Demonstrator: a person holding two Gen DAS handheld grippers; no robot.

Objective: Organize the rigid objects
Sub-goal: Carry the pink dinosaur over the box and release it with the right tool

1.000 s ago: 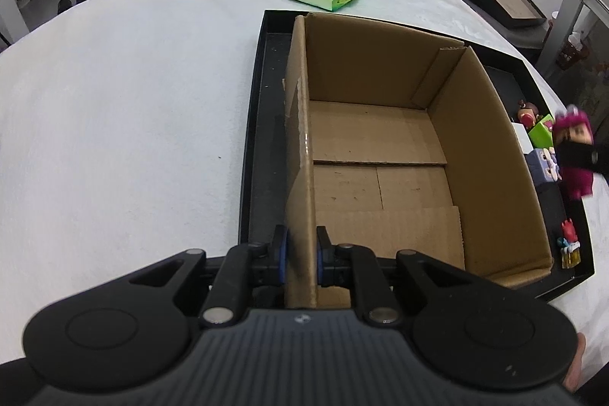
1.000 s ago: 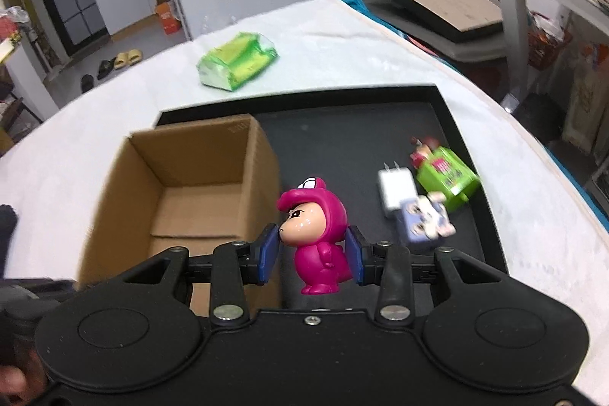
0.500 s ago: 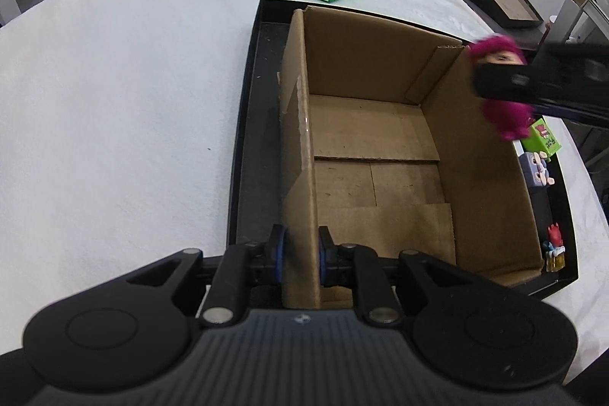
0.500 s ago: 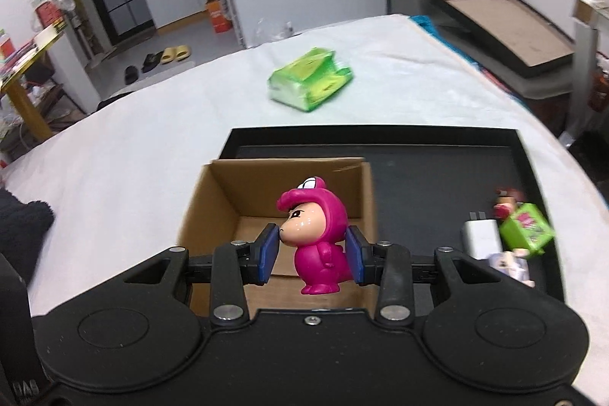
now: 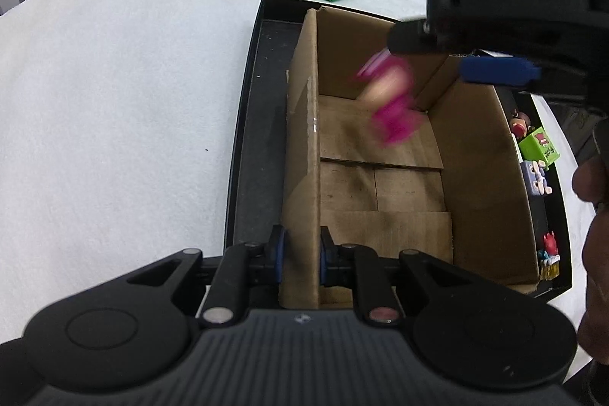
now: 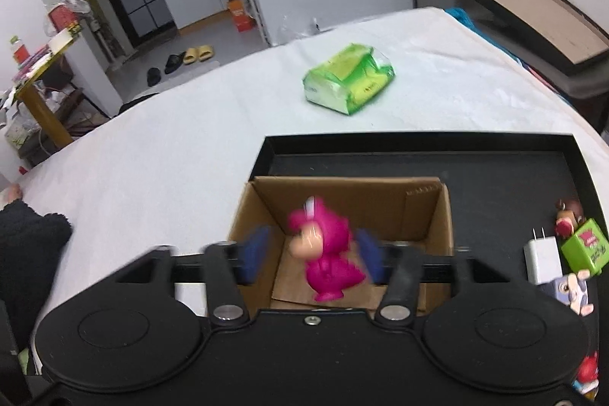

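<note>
the left gripper (image 5: 300,255) stays clamped on the cardboard box (image 5: 475,155) wall to steady it while the right gripper (image 6: 312,255), its jaws opening clear of the pink figurine (image 6: 327,253), drops it inside.

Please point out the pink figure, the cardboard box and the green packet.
pink figure (image 6: 327,253), right wrist view, its body.
cardboard box (image 5: 304,147), left wrist view, left wall.
green packet (image 6: 348,82), right wrist view, top face.

Open cardboard box (image 5: 475,155) mouth, partly blocked by right gripper (image 5: 464,54).
</note>
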